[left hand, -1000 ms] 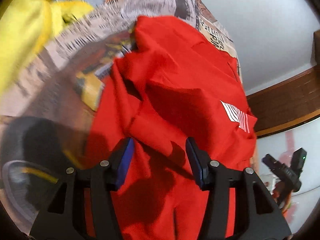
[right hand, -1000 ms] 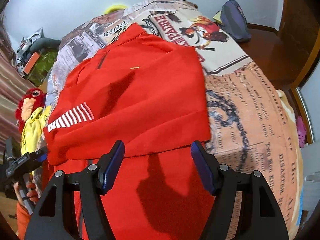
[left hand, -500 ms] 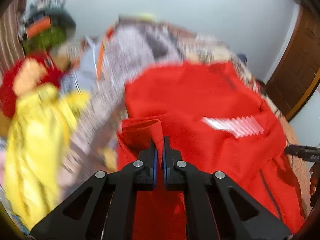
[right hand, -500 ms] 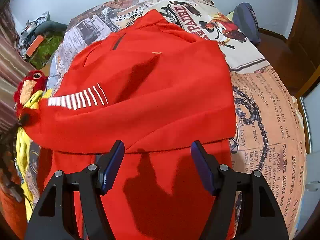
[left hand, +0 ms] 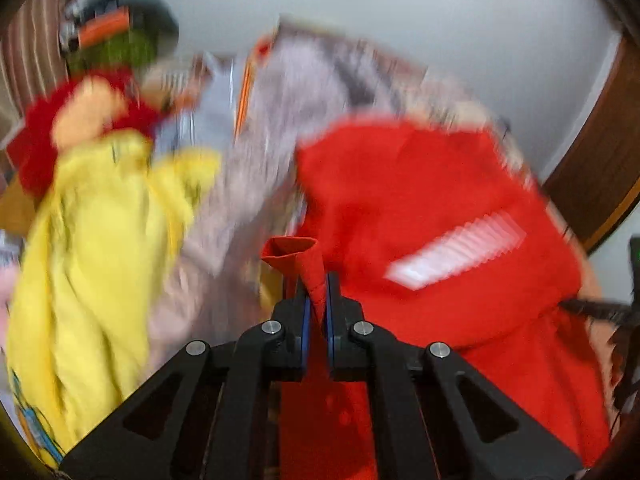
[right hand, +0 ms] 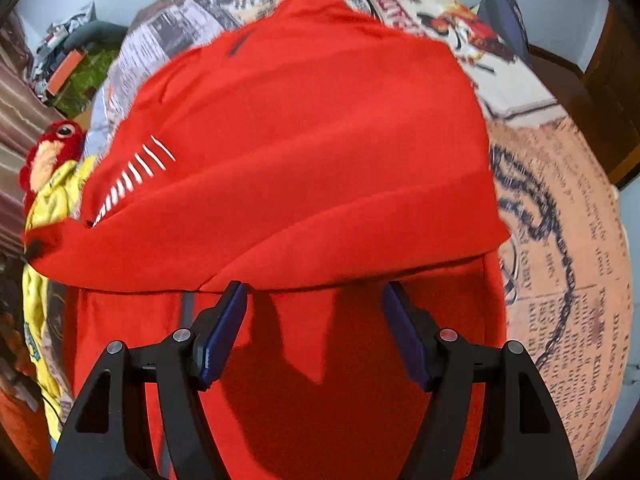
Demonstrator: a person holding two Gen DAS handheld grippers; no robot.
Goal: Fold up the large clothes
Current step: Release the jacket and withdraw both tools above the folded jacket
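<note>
A large red garment with white stripes on one sleeve lies partly folded on a bed with a newspaper-print cover. In the left wrist view my left gripper is shut on a pinched corner of the red garment and holds it lifted; this view is blurred. My right gripper is open and empty, hovering just above the garment's lower part, below its folded edge.
A yellow garment lies at the left of the bed, with a red plush toy beside it. A dark blue bag sits at the far right corner. A wooden door stands at the right.
My left gripper closed on a corner of the red garment and is lifting it, swinging fast. My right gripper stayed open and moved closer over the garment.
</note>
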